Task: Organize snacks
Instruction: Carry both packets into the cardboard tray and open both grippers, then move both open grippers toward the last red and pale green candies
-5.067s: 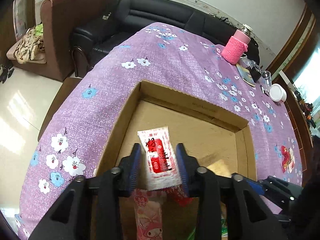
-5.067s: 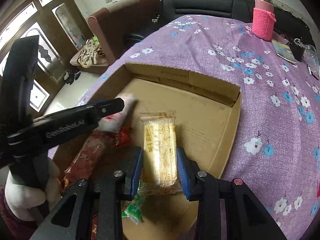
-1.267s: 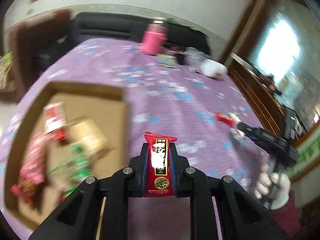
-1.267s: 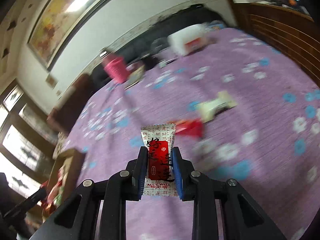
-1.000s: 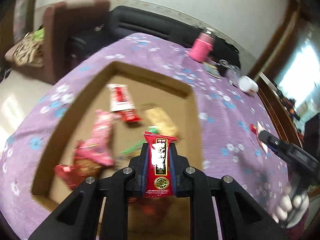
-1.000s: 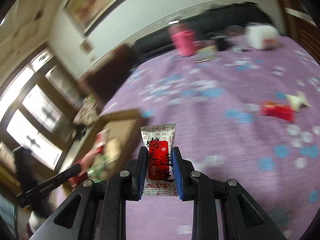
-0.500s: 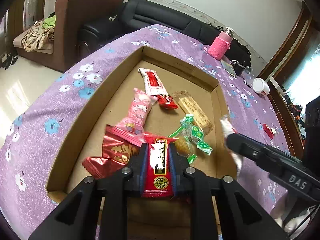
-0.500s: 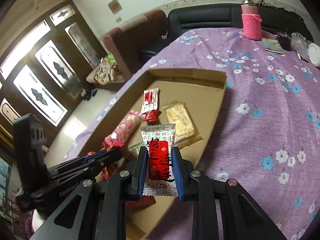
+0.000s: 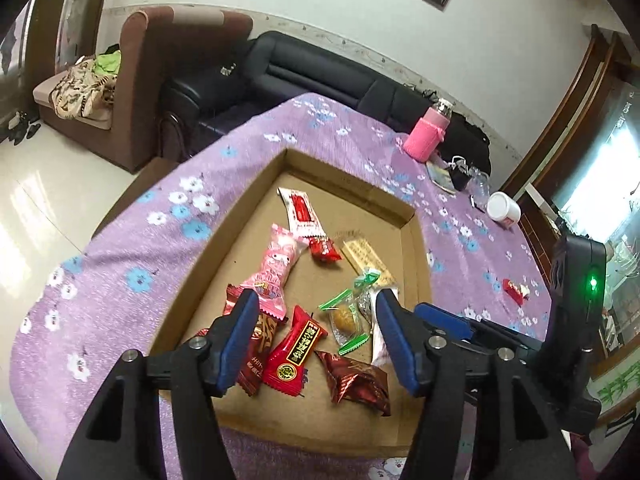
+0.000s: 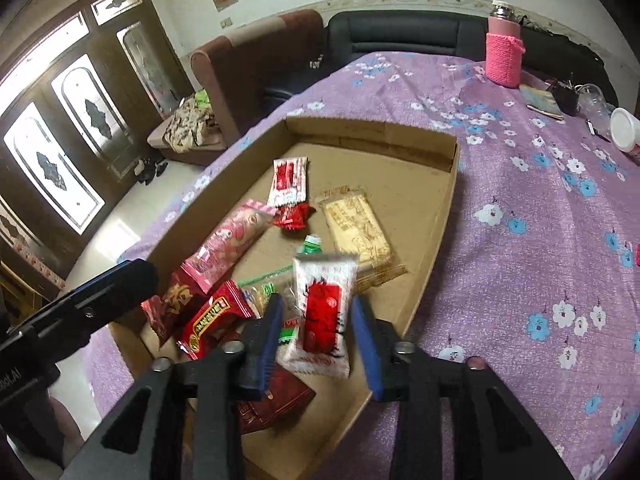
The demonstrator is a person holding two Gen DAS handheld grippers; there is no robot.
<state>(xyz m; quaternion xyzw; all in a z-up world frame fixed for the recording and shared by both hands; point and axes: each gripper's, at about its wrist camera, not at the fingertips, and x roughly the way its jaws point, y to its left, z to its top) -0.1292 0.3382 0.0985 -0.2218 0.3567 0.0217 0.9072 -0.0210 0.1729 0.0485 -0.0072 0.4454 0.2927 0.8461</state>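
Both jaws have spread since half a second ago: the left hand-held gripper [image 9: 314, 334] gapes empty, its glossy red wrapped candy [image 9: 294, 354] now lying below it in the shallow cardboard box [image 9: 418, 264]. The right hand-held gripper [image 10: 316, 330] gapes too, its white-and-red sachet [image 10: 322, 314] loose between the fingers, just inside the box's right wall

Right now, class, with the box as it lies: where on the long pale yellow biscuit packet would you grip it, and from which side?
Grip the yellow biscuit packet across its narrow width, around mid-length, coming straight down from above. It lies flat on the floor of the cardboard box, so probably only its long edges offer a pinch, and a green-wrapped sweet crowds its near end.
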